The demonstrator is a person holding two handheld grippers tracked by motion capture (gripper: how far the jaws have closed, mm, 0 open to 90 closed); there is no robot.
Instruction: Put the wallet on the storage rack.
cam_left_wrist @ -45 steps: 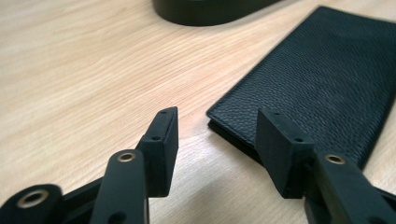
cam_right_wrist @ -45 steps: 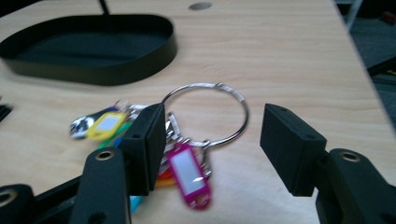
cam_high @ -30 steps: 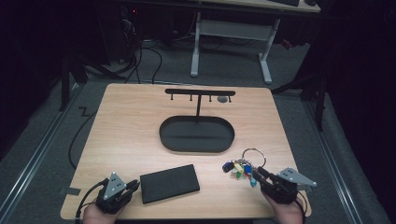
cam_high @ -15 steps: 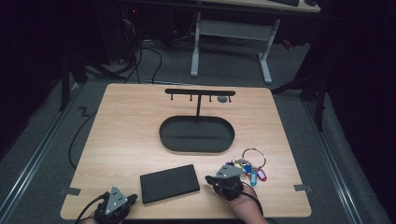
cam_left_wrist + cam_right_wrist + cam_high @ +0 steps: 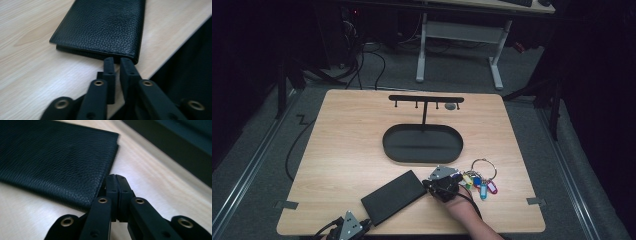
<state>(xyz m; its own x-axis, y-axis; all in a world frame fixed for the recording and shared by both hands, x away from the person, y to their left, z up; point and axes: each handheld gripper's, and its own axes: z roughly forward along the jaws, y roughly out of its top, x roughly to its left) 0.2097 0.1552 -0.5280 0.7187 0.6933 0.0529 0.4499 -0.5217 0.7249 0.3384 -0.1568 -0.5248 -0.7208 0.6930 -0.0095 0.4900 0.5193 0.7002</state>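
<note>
A black leather wallet (image 5: 394, 196) lies flat at the front of the wooden table (image 5: 347, 135). My right gripper (image 5: 428, 186) rests at the wallet's right end. In the right gripper view its jaws are shut tight, with the tips (image 5: 115, 177) against the wallet (image 5: 50, 157) edge and nothing between them. My left gripper (image 5: 366, 223) sits at the table's near edge by the wallet's front corner. In the left gripper view its jaws have just been opening. A narrow empty gap shows at the tips (image 5: 116, 61), which meet the wallet (image 5: 105, 27) edge.
A key ring with coloured tags (image 5: 480, 181) lies just right of my right hand. A black oval tray (image 5: 422, 159) with an upright hook bar (image 5: 426, 99) stands mid-table. The table's front edge runs close under the left gripper.
My right gripper has swept left from the table's right front, past the keys, to the wallet's right end. My left gripper has slid nearer the front edge. The wallet and keys have stayed put.
</note>
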